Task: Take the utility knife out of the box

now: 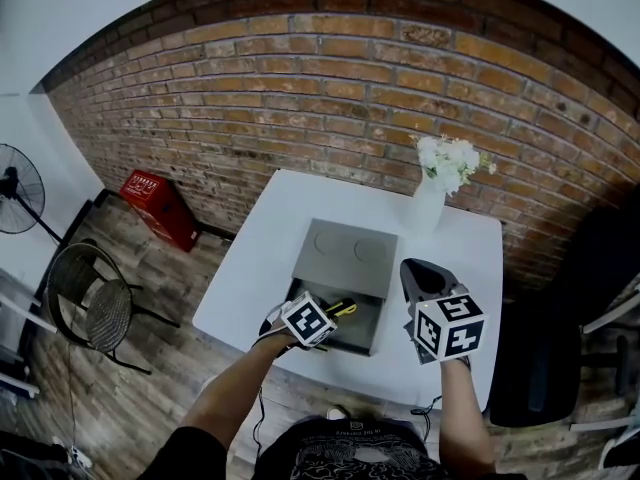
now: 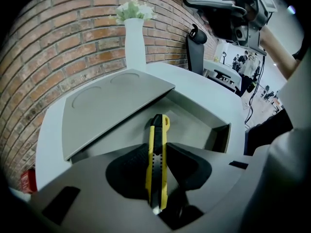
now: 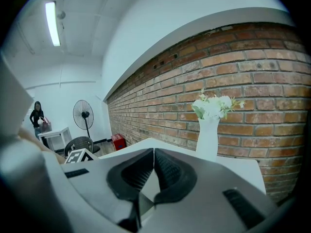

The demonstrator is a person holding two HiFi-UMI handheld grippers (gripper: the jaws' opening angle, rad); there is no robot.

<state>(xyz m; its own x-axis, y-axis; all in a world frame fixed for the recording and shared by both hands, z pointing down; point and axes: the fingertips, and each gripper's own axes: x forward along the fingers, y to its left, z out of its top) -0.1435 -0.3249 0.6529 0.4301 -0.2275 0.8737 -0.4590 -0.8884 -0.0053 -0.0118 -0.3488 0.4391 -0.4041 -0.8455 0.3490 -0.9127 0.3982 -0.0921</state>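
Note:
A grey box [image 1: 318, 336] stands open on the white table [image 1: 270, 248], its lid [image 1: 345, 253] folded back toward the wall. The yellow and black utility knife [image 2: 157, 164] lies lengthwise between the pads of my left gripper [image 2: 158, 147], which press on both its sides inside the box [image 2: 221, 130]. In the head view the knife [image 1: 341, 309] pokes out just beyond the left gripper [image 1: 328, 326]. My right gripper [image 1: 410, 266] hovers to the right of the box, above the table. Its jaws [image 3: 153, 152] meet at the tips with nothing between them.
A white vase with white flowers [image 1: 430, 203] stands at the table's far right, near the brick wall. On the floor to the left are a wire chair [image 1: 95, 308], a red crate [image 1: 158, 206] and a fan [image 1: 15, 188]. A person [image 3: 37, 115] stands far off.

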